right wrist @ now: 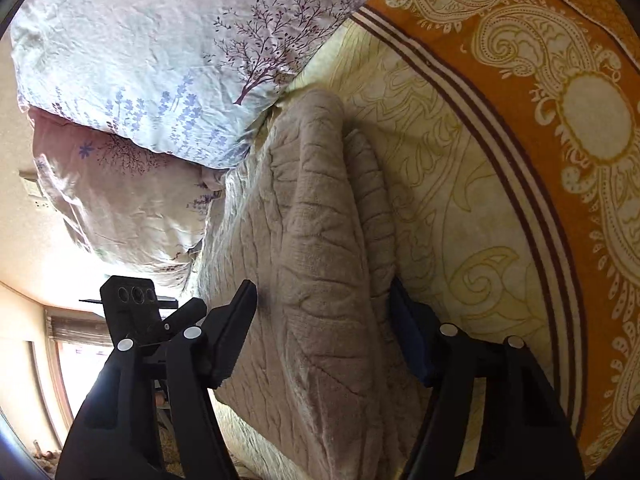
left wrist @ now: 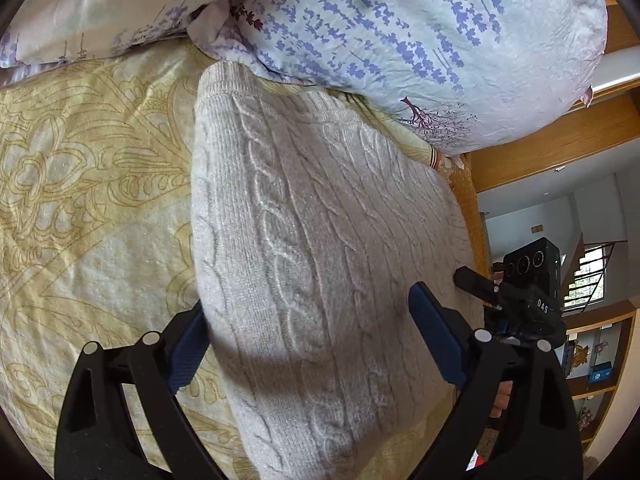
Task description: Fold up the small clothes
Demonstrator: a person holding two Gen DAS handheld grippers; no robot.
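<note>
Two grippers are at one knitted sweater (left wrist: 312, 248), each from its own side. On the left wrist view, the left gripper (left wrist: 308, 320) has its jaws wide apart, and the folded cream sweater lies between them. The left blue pad (left wrist: 188, 352) stands at the sweater's edge, on the bedsheet (left wrist: 80, 208); the right pad (left wrist: 436, 332) stands over the knit. If the pads touch the wool I cannot tell, but they do not squeeze it.

On the right wrist view, the right gripper (right wrist: 324, 320) is also released, jaws apart. A raised fold of the sweater (right wrist: 328, 240) runs between its fingers. The black left finger (right wrist: 236, 328) is on the flatter part of the knit; the blue right pad (right wrist: 412, 332) is just beside the fold's far edge.

The sweater lies on a pale yellow patterned bedsheet with an orange border (right wrist: 532, 128). Its far end reaches the floral pillows (left wrist: 420, 32). Beyond the bed edge, the other gripper (left wrist: 524, 280) shows, and wooden shelves (left wrist: 600, 360) behind it.
</note>
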